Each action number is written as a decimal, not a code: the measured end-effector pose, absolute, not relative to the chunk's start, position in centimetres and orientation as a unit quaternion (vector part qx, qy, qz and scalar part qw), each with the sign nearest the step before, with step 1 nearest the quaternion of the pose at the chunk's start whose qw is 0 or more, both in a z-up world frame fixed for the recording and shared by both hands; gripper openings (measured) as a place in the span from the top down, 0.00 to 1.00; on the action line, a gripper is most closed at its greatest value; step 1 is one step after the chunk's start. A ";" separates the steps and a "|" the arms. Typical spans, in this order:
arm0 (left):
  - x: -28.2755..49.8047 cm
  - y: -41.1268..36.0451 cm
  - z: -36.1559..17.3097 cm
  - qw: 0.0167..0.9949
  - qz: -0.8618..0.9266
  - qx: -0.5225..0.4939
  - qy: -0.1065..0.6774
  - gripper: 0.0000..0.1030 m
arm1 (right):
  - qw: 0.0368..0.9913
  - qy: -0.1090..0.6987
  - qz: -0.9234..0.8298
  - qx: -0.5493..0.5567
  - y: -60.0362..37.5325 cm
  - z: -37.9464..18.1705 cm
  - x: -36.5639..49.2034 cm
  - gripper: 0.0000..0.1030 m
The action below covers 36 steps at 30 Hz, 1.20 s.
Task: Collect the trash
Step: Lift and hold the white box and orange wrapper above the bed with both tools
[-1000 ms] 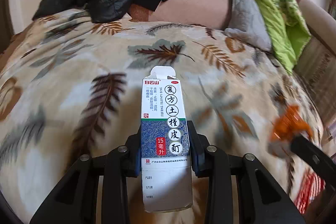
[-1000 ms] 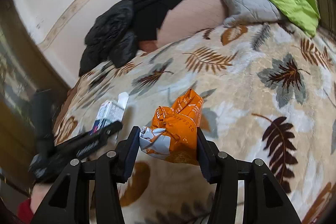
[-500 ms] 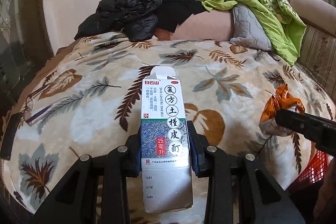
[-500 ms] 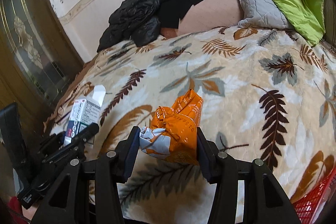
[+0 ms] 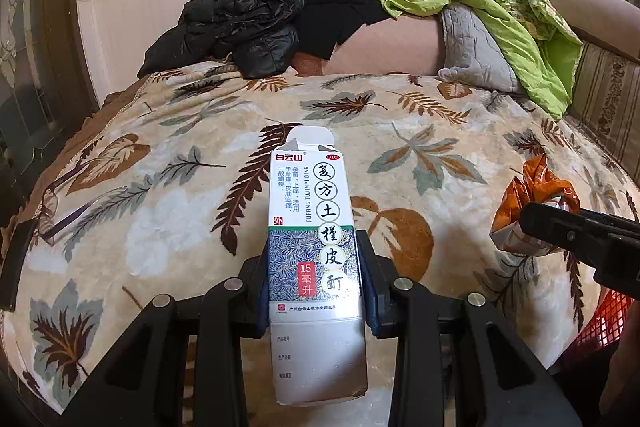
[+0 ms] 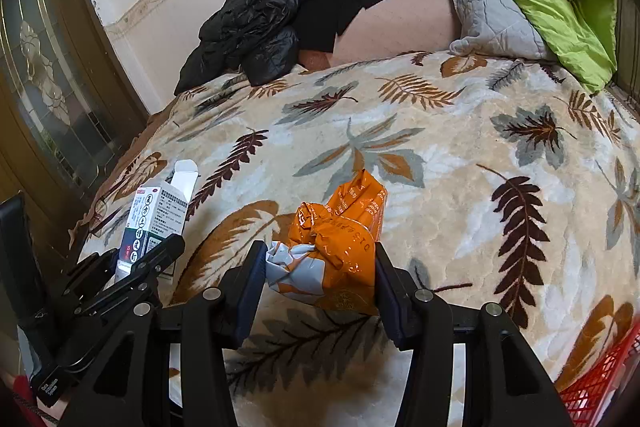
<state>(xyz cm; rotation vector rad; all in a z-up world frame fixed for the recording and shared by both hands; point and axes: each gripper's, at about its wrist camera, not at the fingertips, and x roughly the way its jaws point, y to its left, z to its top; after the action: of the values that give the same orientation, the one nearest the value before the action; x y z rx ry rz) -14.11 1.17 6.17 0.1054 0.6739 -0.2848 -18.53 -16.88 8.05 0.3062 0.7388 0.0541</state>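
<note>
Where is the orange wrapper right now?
The crumpled orange wrapper is clamped in the right gripper above the leaf-print blanket, right of the medicine box.

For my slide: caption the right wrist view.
Right gripper clamps orange wrapper above leaf-print blanket.

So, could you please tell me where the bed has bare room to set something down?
The leaf-patterned beige blanket lies bare across its middle, between the black padded jacket, the grey quilted pillow and the red mesh basket. It is crowded along the head.
</note>
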 end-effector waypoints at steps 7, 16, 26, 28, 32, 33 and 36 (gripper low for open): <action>-14.0 0.6 6.1 0.932 -0.145 0.055 0.329 0.68 | 0.920 0.360 0.023 0.154 -17.3 8.0 -18.5 0.47; -14.0 1.1 6.1 0.929 -0.158 0.034 0.333 0.68 | 0.921 0.357 0.015 0.155 -17.4 8.1 -18.8 0.47; -14.1 1.4 6.2 0.928 -0.160 0.026 0.335 0.68 | 0.923 0.356 0.007 0.145 -17.2 8.3 -18.9 0.47; -14.1 1.3 6.2 0.928 -0.161 0.027 0.335 0.68 | 0.925 0.355 0.001 0.137 -17.2 8.4 -18.8 0.47; -14.2 1.2 6.2 0.928 -0.162 0.030 0.335 0.68 | 0.926 0.358 -0.009 0.120 -16.9 8.3 -18.7 0.47; -14.2 1.1 6.2 0.928 -0.162 0.030 0.335 0.68 | 0.926 0.359 -0.010 0.117 -16.8 8.2 -18.7 0.47; -14.2 1.0 6.2 0.928 -0.162 0.030 0.335 0.68 | 0.927 0.361 -0.017 0.104 -16.5 8.1 -18.6 0.47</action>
<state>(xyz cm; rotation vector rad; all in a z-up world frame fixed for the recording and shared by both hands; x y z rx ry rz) -14.23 1.02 6.21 0.0623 0.6862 -0.3316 -18.63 -16.52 8.14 0.2134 0.7393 -0.0339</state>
